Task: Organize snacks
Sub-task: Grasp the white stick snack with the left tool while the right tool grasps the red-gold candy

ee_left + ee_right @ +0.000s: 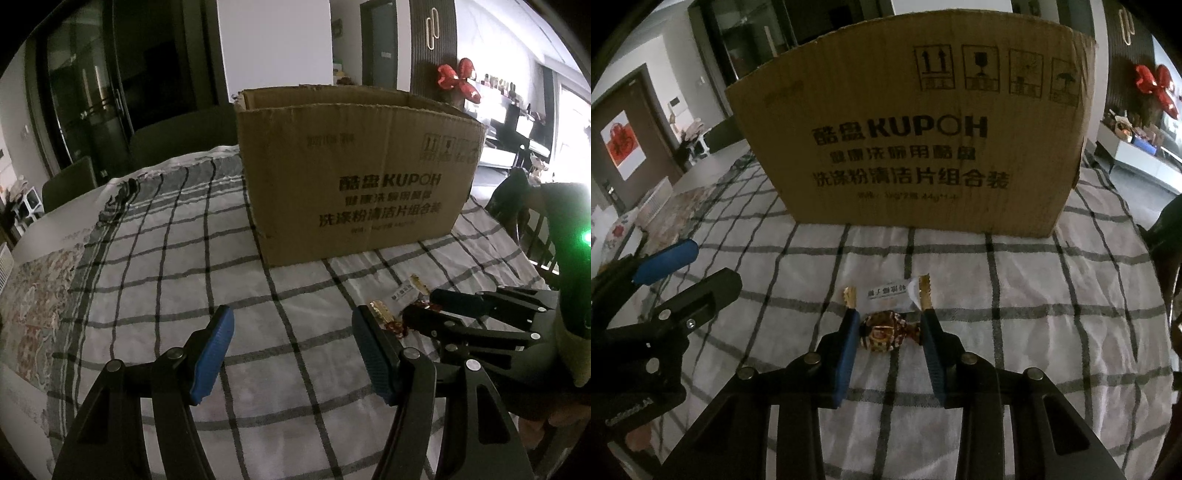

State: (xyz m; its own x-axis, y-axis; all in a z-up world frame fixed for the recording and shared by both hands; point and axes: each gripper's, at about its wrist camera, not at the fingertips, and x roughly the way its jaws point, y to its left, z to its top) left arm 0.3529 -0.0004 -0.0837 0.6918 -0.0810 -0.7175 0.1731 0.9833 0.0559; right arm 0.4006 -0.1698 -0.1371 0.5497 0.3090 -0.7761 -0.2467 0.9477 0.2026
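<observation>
Black-framed left tongs and right tongs with ribbed blue pads (silver pivot screws).

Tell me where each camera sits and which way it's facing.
Left wrist view: on the left tool, looking down over the checked cloth to the cardboard box; its own open blue pads show, and the right tool at right.
Right wrist view: on the right tool, facing the box; its pads flank a brown candy, white packet beyond; left tool at left.
Shared: box, cloth, both snacks, both tools.
</observation>
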